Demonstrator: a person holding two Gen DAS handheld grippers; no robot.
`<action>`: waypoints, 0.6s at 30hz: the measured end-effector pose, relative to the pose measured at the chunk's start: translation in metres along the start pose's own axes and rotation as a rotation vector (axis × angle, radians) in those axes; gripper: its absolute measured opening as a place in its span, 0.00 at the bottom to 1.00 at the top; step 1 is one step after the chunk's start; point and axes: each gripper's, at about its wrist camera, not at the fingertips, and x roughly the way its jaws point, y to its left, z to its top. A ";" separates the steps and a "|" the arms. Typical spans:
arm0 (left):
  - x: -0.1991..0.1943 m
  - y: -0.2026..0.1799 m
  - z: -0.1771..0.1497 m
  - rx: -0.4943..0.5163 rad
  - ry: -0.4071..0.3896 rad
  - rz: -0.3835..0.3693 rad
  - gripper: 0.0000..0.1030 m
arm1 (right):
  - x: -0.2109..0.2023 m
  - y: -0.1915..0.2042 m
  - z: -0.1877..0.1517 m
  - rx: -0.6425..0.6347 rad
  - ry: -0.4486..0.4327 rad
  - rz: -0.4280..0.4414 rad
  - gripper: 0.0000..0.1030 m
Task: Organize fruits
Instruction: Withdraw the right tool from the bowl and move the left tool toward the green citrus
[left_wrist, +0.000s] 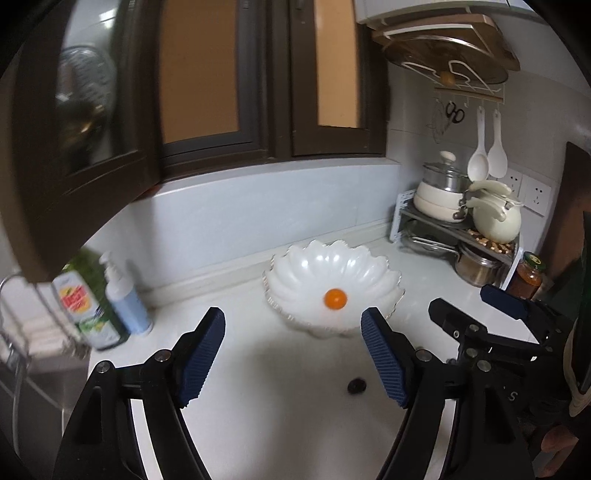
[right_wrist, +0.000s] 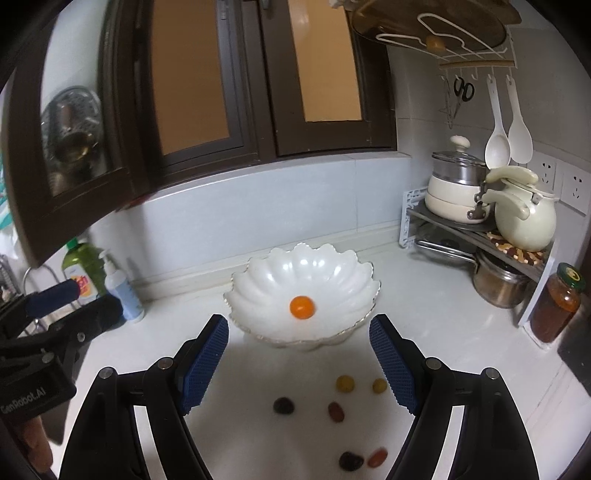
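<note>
A white scalloped bowl (left_wrist: 314, 269) (right_wrist: 280, 269) stands on the white counter and holds one orange fruit (left_wrist: 335, 298) (right_wrist: 302, 307). My left gripper (left_wrist: 293, 328) is open and empty, just short of the bowl. My right gripper (right_wrist: 299, 336) is open and empty, also in front of the bowl. Several small fruits lie loose on the counter between the right fingers: two yellow ones (right_wrist: 345, 384) (right_wrist: 379, 386), a dark one (right_wrist: 283, 405), a red-brown one (right_wrist: 336, 412), another dark one (right_wrist: 351, 460) and a red one (right_wrist: 377, 457). One dark fruit (left_wrist: 357, 386) shows in the left wrist view.
A green bottle (right_wrist: 82, 271) and a pump bottle (right_wrist: 122, 286) stand at the left by a sink rack (left_wrist: 22, 332). A corner shelf (right_wrist: 480, 236) with pots and a kettle (right_wrist: 524, 218) stands at the right. A jar (right_wrist: 556, 302) sits beside it. An open cabinet door (right_wrist: 70, 158) hangs upper left.
</note>
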 end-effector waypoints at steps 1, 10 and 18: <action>-0.004 0.001 -0.005 -0.007 -0.001 0.006 0.74 | -0.003 0.003 -0.004 -0.006 -0.001 0.004 0.77; -0.033 0.025 -0.062 -0.069 0.021 0.128 0.79 | -0.023 0.027 -0.034 -0.053 -0.005 0.036 0.77; -0.061 0.047 -0.103 -0.080 -0.001 0.264 0.80 | -0.031 0.060 -0.066 -0.122 -0.009 0.083 0.77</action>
